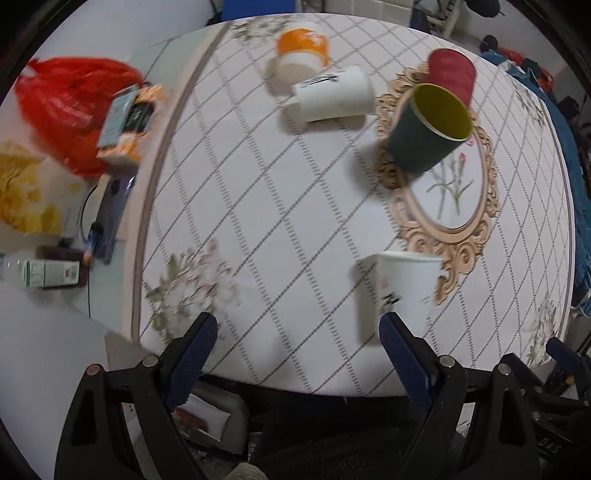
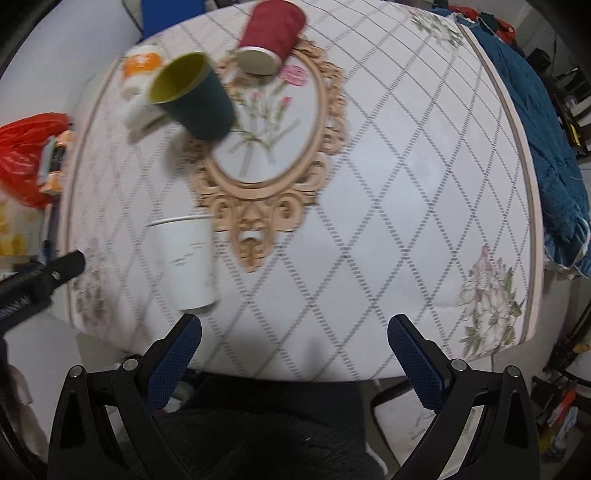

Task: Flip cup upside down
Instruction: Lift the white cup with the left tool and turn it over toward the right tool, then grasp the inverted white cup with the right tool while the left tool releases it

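Observation:
Several paper cups stand on the patterned tablecloth. A white cup stands upright near the front edge; it also shows in the right wrist view. A dark green cup with yellow inside stands upright; it shows too in the right wrist view. A red cup is upside down, also seen from the right wrist. Another white cup and an orange-white cup are there too. My left gripper and right gripper are open and empty, above the front edge.
A red plastic bag, boxes and a phone lie on a surface left of the table. Blue cloth hangs at the right side. The left gripper's body shows at the right view's left edge.

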Action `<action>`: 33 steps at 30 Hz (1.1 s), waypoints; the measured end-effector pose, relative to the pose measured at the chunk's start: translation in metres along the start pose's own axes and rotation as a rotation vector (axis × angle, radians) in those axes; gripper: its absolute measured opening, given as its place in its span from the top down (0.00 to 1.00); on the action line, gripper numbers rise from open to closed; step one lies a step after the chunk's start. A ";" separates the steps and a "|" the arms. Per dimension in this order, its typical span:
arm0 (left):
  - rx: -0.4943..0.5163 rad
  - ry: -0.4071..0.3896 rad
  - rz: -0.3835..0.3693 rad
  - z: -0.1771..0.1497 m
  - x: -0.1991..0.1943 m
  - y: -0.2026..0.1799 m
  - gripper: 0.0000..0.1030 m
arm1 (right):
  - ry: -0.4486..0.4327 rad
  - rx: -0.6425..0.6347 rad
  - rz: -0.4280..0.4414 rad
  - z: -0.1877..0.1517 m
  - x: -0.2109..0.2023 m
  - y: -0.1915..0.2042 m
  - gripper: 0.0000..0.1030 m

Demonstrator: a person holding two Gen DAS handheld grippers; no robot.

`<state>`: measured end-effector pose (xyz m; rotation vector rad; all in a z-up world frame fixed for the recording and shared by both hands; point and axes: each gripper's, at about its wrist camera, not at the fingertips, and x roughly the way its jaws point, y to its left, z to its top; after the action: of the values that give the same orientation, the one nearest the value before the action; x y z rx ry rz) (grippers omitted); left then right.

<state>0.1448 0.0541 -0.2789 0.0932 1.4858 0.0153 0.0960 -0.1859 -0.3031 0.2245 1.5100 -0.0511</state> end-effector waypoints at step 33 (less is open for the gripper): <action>-0.336 -0.002 0.020 -0.038 0.034 0.090 0.06 | -0.233 -1.460 -0.480 -0.021 -0.016 0.163 0.00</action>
<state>0.1138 0.1479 -0.3093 -0.1638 1.4611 0.2796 0.1025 -0.0240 -0.2699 -1.2588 1.0204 0.6057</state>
